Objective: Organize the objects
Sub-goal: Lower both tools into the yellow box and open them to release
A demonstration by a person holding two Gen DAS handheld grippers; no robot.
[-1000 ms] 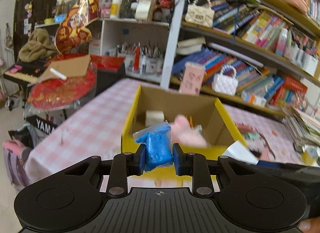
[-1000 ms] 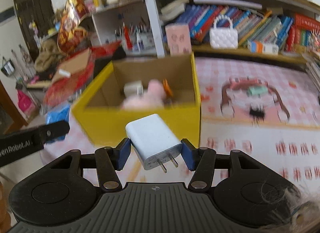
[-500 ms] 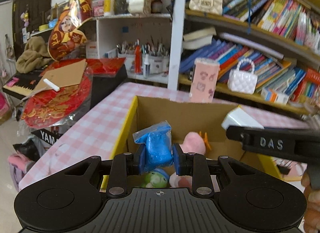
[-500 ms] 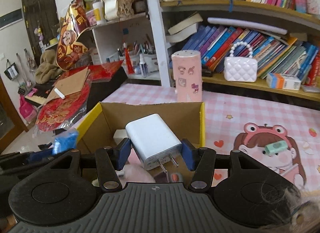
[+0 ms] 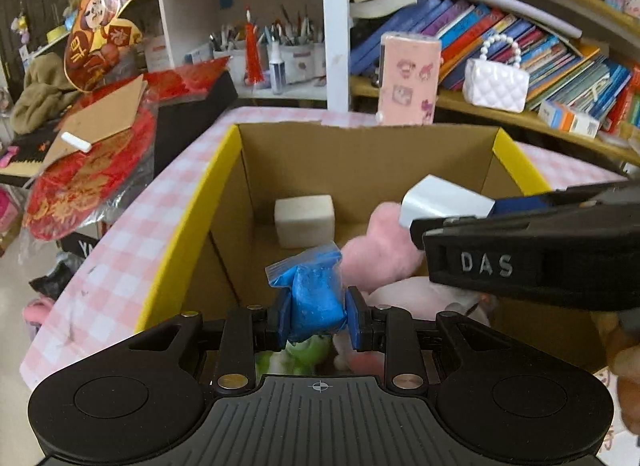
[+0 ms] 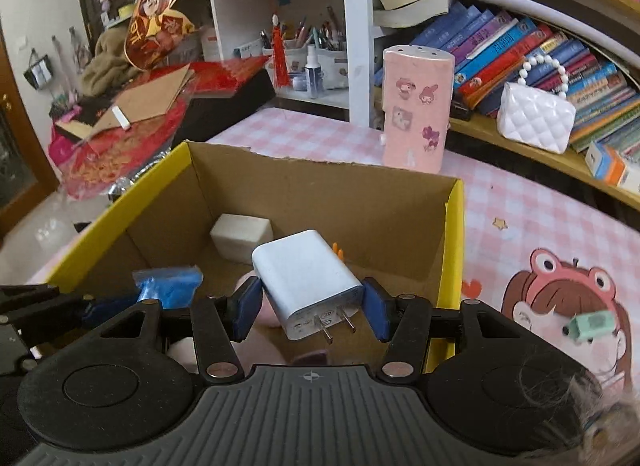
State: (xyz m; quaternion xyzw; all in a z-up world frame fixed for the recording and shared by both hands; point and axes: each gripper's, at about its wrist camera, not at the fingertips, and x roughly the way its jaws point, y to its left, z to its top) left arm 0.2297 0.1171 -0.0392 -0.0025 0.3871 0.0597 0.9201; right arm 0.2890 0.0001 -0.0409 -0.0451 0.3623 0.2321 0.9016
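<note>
An open cardboard box [image 5: 192, 209] with yellow outer sides stands on the pink checked table; it also shows in the right wrist view [image 6: 452, 234]. My left gripper [image 5: 318, 312] is shut on a blue bag [image 5: 316, 290] and holds it over the box's near left part. My right gripper [image 6: 310, 306] is shut on a white charger plug [image 6: 308, 278], prongs toward the camera, over the box's near side. The charger [image 5: 444, 201] and right gripper also show at the right of the left wrist view. Inside the box lie a white block [image 5: 305, 219], a pink plush [image 5: 380, 254] and a green toy [image 5: 304, 352].
A pink stickered case [image 6: 416, 105] stands behind the box. A white quilted purse [image 6: 534, 115] and books fill the shelf behind. A mint toy [image 6: 592, 324] lies on the cartoon mat at the right. Red decorations and cardboard [image 5: 96, 121] lie at the left.
Both grippers have moved forward from in front of the box to over its opening, each still holding its object. The box interior now fills the views.
</note>
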